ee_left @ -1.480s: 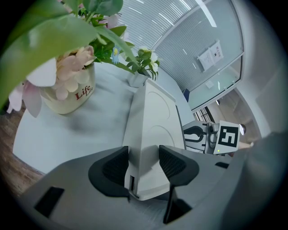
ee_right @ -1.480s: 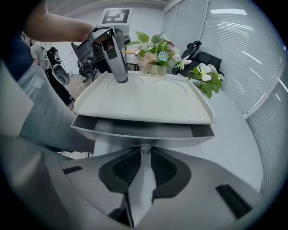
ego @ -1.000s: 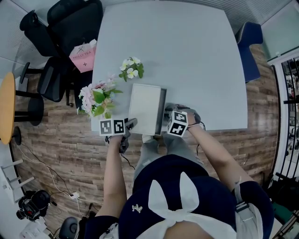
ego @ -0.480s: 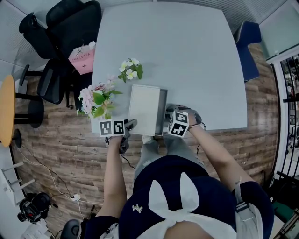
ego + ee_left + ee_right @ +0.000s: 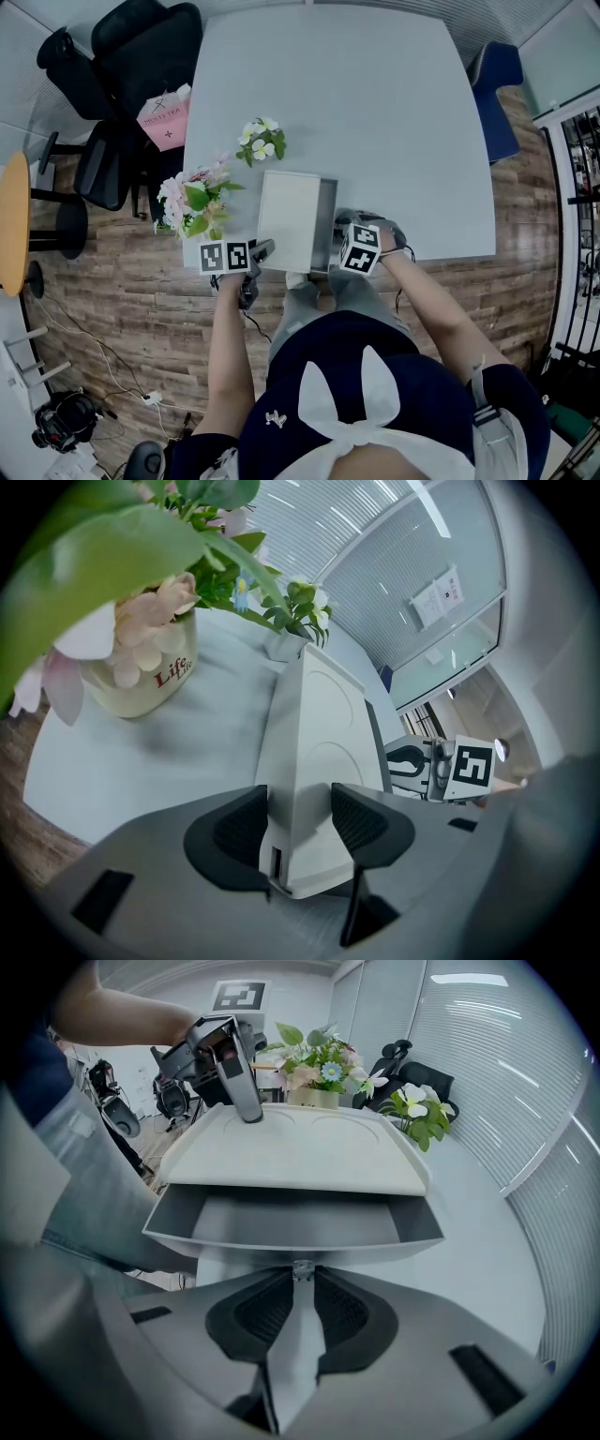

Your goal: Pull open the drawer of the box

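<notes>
At the near edge of the pale table (image 5: 375, 112), the white box (image 5: 289, 217) lay flat, its drawer (image 5: 325, 225) standing partway out on the person's right side. The left gripper (image 5: 258, 251) was clamped on the box's near left corner. In the left gripper view, its 2 dark pads (image 5: 234, 832) pressed against either face of that corner, with the box (image 5: 314, 724) running away between them. The right gripper (image 5: 337, 246) met the drawer front from the right. In the right gripper view, its jaws stood narrow and pinched the small knob (image 5: 301, 1267) at the middle of the drawer's front wall (image 5: 291, 1232). The grey tray lay exposed below the box's lid (image 5: 300, 1152), and the left gripper (image 5: 246, 1105) bore down on the far corner of that lid.

Just left of the box stood a cream pot (image 5: 141, 667) of pink flowers (image 5: 192, 197), and a smaller sprig of white flowers (image 5: 262, 139) sat a little farther back on the table. Black office chairs (image 5: 131, 66) stood off the table's far left corner, with a pink bag (image 5: 167, 114) resting by them. A blue chair (image 5: 502, 94) stood at the table's right side. Wood-patterned flooring (image 5: 112, 281) surrounded the table.
</notes>
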`<state>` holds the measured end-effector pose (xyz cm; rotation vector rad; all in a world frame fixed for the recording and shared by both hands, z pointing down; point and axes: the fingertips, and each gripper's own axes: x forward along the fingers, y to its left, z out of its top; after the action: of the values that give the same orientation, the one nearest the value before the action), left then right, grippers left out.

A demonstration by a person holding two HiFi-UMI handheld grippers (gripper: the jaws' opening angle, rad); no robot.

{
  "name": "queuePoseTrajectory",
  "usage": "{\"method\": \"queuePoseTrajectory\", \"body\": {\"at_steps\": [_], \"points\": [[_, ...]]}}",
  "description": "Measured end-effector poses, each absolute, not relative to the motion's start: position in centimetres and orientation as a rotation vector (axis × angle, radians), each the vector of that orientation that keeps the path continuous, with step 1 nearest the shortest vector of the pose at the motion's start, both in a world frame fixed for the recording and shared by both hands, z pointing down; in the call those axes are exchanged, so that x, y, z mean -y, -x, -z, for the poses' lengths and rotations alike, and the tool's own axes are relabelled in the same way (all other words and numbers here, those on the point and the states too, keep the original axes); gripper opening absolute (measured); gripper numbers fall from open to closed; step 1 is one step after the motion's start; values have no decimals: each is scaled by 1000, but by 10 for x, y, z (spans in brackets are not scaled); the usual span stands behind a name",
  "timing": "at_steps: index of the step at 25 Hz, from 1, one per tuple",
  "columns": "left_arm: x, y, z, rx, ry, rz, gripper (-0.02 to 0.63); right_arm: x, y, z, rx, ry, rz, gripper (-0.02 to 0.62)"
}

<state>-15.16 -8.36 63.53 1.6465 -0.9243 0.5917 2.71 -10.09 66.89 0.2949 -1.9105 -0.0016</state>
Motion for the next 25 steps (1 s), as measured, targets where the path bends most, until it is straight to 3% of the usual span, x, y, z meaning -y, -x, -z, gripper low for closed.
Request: {"method": "queuePoseTrajectory", "body": {"at_steps": [25], "points": [[84,151,-636,928,-1643,-574,222,97,-49,-670,1898,-332,-30,75]]}}
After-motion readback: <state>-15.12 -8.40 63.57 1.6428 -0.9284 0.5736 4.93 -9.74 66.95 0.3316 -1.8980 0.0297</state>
